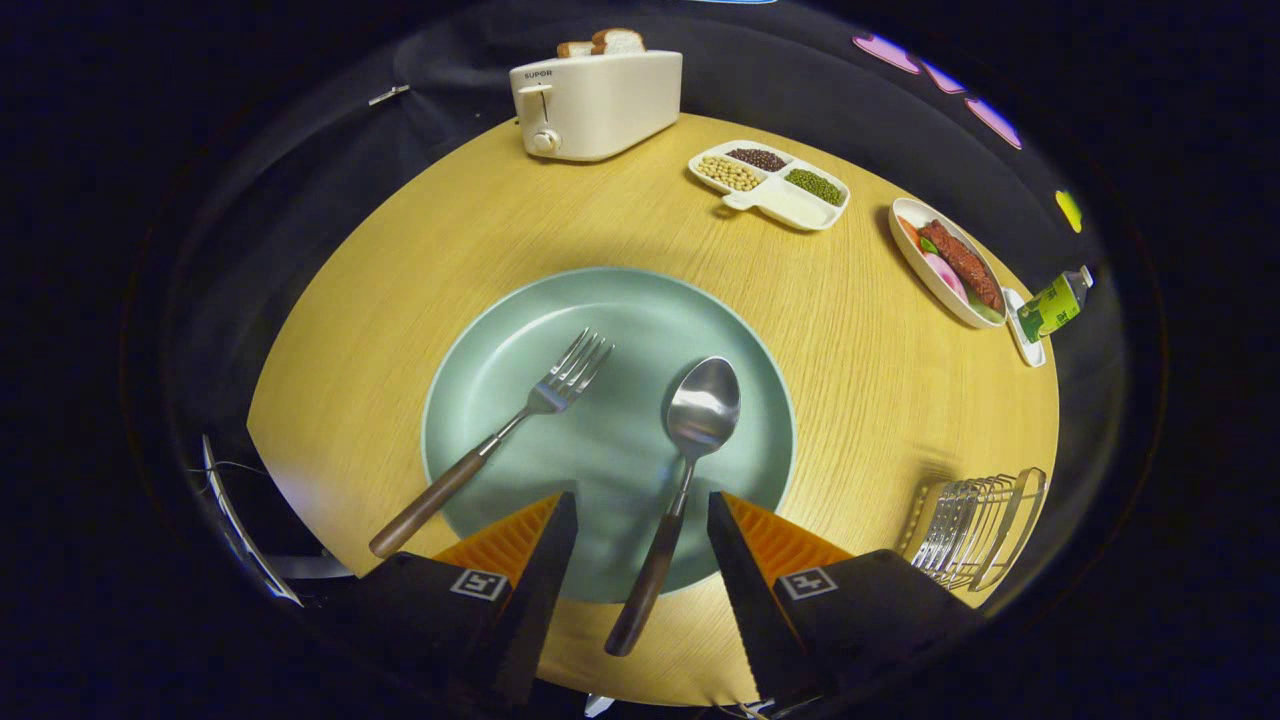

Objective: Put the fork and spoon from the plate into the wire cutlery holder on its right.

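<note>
- Round wooden table is filling the gripper view, with the dark booth cloth standing behind it.
- At the far side of the table a toaster is holding slices of bread; beside it a divided dish of beans and an oval dish of food are lying, and a small bottle is just beyond that dish.
- I am looking down on the green plate, which is sitting in the middle of the table, just ahead of the fingers.
- On the plate, the fork is lying to the left, its wooden handle reaching over the plate rim onto the table.
- Next to it, the spoon is lying to the right, and its handle is running back between the two fingers and also passing over the rim.
- To the right of the plate, near the table edge, the wire cutlery holder is standing.
- I am holding the gripper spread wide; the fingers are standing on both sides of the spoon handle and are pressing on nothing.
- I am judging both pieces as light and stiff, with a slippery metal neck, so the wooden handle is giving the better hold.
- I am thinking the spoon handle is the natural place to close on, because it is already lined up between the fingers.
- The gripper seems to be hovering above the near rim of the plate, tilted forward and downward; how high above the handle, I cannot tell.
</note>
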A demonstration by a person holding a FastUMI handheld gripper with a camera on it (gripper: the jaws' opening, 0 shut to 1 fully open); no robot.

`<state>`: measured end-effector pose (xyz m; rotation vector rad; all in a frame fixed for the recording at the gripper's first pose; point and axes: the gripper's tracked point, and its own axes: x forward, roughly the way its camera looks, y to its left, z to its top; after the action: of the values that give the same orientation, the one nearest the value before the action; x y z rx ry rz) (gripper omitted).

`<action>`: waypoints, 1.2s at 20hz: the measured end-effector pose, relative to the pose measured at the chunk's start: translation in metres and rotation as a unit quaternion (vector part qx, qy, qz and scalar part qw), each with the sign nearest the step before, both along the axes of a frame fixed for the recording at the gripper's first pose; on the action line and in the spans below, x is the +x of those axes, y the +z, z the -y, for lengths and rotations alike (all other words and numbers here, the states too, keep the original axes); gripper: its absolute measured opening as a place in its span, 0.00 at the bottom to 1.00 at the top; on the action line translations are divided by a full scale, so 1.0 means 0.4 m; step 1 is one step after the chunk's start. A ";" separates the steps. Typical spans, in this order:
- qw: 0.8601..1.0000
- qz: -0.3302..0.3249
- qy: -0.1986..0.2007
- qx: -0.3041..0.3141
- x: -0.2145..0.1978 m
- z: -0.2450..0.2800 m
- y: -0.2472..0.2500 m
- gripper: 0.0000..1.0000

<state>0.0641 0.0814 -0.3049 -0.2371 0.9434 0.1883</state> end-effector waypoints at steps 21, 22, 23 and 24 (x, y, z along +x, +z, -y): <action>0.994 -0.050 0.001 0.098 -0.030 0.085 0.116 0.06; 0.993 -0.049 0.007 0.103 -0.046 0.103 0.147 0.06; 0.993 -0.045 0.014 0.107 -0.060 0.124 0.178 0.06; 0.993 -0.042 0.021 0.108 -0.073 0.151 0.207 0.06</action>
<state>0.0350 0.0210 -0.2221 -0.0483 0.9943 0.3388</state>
